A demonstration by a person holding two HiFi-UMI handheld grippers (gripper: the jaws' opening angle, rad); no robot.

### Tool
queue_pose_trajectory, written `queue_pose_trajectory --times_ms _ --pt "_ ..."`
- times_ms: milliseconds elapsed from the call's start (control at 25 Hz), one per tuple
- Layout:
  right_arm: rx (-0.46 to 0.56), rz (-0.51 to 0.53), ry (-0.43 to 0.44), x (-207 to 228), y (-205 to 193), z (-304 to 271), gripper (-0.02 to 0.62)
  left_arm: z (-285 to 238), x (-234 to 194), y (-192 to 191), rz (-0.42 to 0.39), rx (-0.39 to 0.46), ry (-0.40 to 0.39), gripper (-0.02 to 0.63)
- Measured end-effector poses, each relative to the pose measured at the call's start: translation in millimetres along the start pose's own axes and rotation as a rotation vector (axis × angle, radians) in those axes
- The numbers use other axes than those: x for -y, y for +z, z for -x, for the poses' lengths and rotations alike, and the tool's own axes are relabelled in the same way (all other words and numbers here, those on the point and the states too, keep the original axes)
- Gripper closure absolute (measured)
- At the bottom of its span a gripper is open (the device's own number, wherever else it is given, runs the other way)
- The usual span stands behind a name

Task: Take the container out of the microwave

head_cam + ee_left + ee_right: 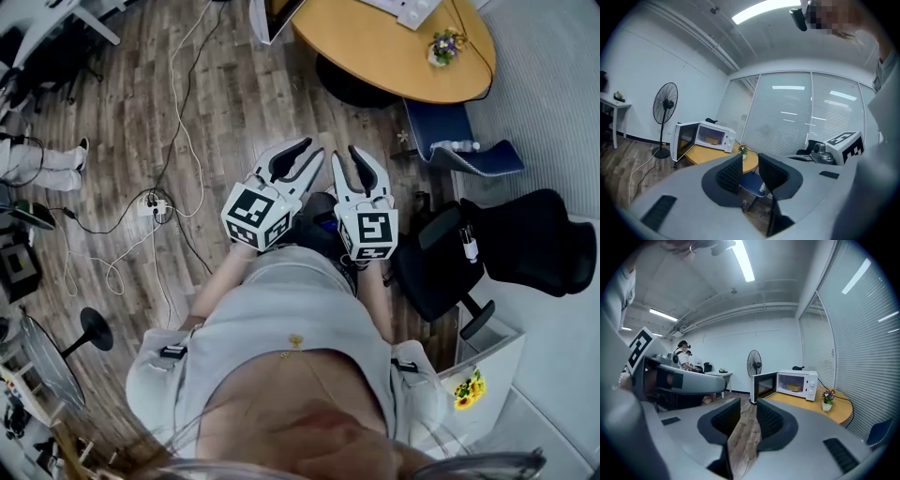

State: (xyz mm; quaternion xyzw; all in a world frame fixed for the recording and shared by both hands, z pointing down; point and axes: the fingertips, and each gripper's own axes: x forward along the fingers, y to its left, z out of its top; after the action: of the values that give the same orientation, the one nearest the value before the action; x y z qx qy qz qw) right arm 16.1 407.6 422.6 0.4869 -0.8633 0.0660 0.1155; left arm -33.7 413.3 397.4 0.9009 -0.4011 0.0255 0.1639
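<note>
A white microwave (799, 383) stands on a round wooden table (836, 412) with its door (764, 386) swung open. Inside it sits a tan container (793, 387). The left gripper view shows the same microwave (712, 136) and container (711, 139) far off. Both grippers are held in front of the person's body, well short of the table. My left gripper (302, 161) is open with nothing between its jaws. My right gripper (354, 167) is open too, and only floor shows through its gap.
A small flower pot (828, 399) stands on the table near the microwave. A pedestal fan (753, 363) stands beyond the open door. A blue chair (459, 141) and a black office chair (506, 244) are to the right. Cables and a power strip (155, 204) lie on the floor.
</note>
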Motion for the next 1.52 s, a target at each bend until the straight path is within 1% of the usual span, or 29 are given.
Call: queue_pose_trajectory --times_ms 280,480,680,840,1000,1160,1520 --pt "0.009 0.003 0.006 14 6 -20 0.48 -17 -14 6 0.009 0.005 0.008 0.502" --pt "0.009 0.028 0.021 29 15 -50 0.48 -40 -34 19 0.014 0.016 0.022 0.502" --pt "0.023 0.012 0.034 52 27 -79 0.48 -68 -54 32 0.013 0.017 0.03 0.502" --pt "0.015 0.019 0.053 62 33 -103 0.48 -87 -72 40 0.01 0.012 0.041 0.502" --pt "0.002 0.02 0.053 73 36 -123 0.48 -104 -87 46 0.016 0.001 0.034 0.502" --pt "-0.013 0.005 0.051 82 39 -136 0.48 -116 -97 48 0.026 -0.014 0.035 0.502" --pt "0.0 0.016 0.08 119 58 -169 0.476 -160 -120 69 0.046 -0.001 0.067 0.502"
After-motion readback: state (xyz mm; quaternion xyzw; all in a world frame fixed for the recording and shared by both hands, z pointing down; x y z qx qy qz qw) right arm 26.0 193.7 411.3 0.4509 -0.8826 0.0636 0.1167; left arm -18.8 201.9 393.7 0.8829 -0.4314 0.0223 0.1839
